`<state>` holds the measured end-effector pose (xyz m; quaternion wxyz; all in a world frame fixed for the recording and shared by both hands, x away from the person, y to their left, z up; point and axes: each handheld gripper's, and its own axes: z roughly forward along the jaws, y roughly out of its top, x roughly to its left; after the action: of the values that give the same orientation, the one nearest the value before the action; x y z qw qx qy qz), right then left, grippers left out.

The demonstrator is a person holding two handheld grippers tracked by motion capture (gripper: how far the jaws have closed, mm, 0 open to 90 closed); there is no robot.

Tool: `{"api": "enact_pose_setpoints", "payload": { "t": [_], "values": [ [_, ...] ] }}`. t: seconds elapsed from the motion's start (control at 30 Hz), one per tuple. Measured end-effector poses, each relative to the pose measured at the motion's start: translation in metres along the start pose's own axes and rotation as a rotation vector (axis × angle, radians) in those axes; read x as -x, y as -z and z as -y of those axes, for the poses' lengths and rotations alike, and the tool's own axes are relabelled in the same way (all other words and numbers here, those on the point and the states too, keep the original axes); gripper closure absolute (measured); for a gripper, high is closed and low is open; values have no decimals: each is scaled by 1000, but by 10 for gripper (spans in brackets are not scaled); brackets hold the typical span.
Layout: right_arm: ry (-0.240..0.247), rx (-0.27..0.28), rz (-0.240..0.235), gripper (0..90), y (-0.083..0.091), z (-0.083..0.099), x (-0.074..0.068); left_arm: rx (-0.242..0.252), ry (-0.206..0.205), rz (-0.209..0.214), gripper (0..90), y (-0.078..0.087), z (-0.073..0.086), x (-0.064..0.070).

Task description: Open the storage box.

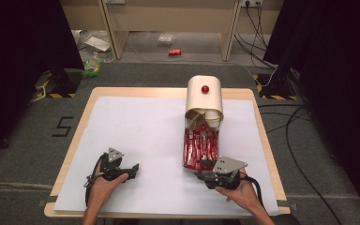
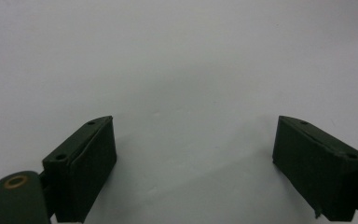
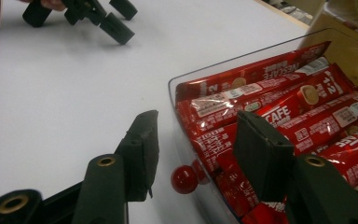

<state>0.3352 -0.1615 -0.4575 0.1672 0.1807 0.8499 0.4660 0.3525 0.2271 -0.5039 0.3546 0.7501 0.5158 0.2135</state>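
Near the table's front edge the right gripper (image 3: pixel 193 147) stands open, empty, astride the clear tray's (image 3: pixel 186 121) near wall by its red knob (image 3: pixel 184 179), coffee sachets (image 3: pixel 279 112) partly hidden behind one jaw, while the left gripper (image 2: pixel 193 154) gapes wide over bare white paper (image 2: pixel 177 56), and farther back a cream dispenser (image 1: pixel 204 96) covers the tray's far end.

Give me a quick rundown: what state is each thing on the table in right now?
Clear drawer: pulled out, full of red coffee sachets.
Red knob: between the right tongs' open jaws, ungripped.
Left tongs: open, empty, over the white sheet.
Cream dispenser: paper cups inside.
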Motion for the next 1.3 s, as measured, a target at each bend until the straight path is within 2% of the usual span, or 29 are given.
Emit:
{"api": "enact_pose_setpoints", "payload": {
  "t": [0.3,0.63,1.3],
  "values": [
    [-46,30,55,458,2,-3,4,0,0,0,127,0,0,0],
    [-87,22,109,444,2,-4,8,-1,-1,-1,126,0,0,0],
    [-126,19,157,405,0,-9,17,-2,-3,-1,125,0,0,0]
  ]
}}
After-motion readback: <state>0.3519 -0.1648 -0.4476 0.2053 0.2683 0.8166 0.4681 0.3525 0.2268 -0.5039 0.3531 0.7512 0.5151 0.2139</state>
